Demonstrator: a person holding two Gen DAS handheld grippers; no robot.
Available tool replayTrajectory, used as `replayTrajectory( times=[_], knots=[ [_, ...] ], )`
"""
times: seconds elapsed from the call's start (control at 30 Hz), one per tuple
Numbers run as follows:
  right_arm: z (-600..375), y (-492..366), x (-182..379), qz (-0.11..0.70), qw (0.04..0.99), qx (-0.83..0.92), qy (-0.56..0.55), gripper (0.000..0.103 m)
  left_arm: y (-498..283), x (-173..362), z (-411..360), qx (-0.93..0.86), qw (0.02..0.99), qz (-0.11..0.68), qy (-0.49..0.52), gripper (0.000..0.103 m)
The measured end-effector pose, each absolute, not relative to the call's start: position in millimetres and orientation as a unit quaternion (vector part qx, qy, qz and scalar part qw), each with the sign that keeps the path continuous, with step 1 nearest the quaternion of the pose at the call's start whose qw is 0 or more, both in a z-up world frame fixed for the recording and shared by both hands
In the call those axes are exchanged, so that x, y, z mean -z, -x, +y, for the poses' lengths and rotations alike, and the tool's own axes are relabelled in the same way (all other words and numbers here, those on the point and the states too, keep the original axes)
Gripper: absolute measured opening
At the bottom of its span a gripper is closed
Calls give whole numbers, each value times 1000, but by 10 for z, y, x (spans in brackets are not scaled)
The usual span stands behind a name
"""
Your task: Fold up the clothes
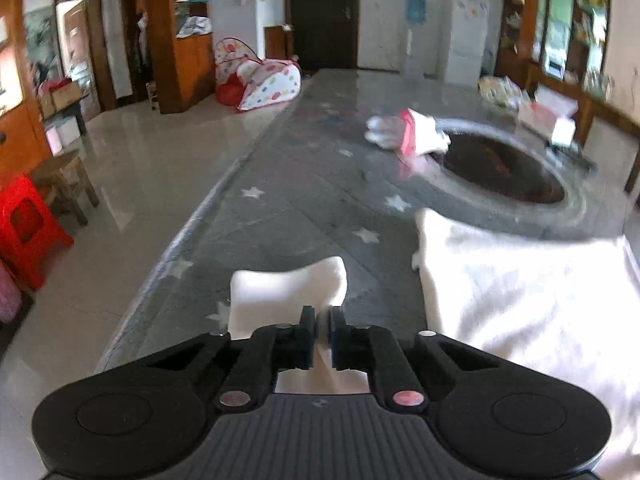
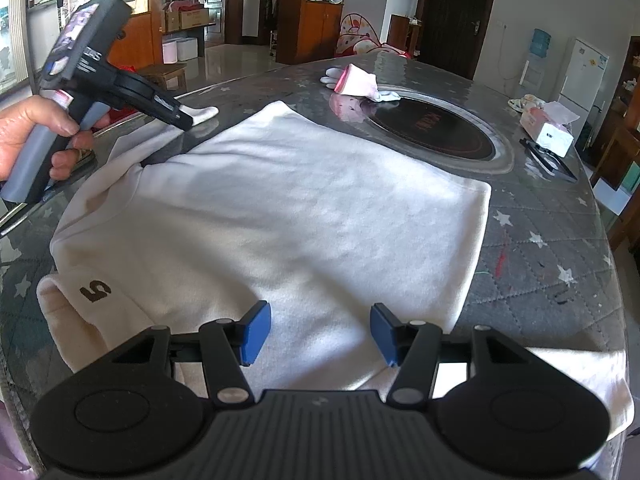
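From the left wrist, the left gripper (image 1: 322, 330) is clenched on a white sleeve cuff (image 1: 288, 286), which sticks out past the fingers over the grey star-patterned table (image 1: 280, 208). Beyond lie a round dark hotplate (image 1: 500, 164) set into the table and a blurred pink-and-white bundle (image 1: 408, 134) at its rim. The white sweatshirt (image 1: 520, 288) fills the lower right, cut off by the frame edge.

From the right wrist, the right gripper (image 2: 320, 334) hangs released, its blue pads (image 2: 256, 336) apart above the sweatshirt (image 2: 300, 208), which lies spread flat on the table (image 2: 540, 240). A dark "5" (image 2: 95, 290) marks its near left part. A hand (image 2: 36, 136) holds the left gripper (image 2: 188, 118) at the far sleeve. A tissue box (image 2: 548, 128) sits far right.
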State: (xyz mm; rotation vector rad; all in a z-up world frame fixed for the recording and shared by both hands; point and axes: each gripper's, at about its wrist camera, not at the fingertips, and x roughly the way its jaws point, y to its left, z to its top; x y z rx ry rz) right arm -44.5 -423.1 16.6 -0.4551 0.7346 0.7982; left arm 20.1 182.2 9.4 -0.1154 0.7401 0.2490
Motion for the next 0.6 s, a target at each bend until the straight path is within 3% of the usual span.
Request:
replayTrajectory(
  times=[0.6],
  knots=[
    [-4223, 475, -180, 345, 832, -375, 219, 56, 886, -441, 2592, -156, 938, 257, 170, 5]
  ],
)
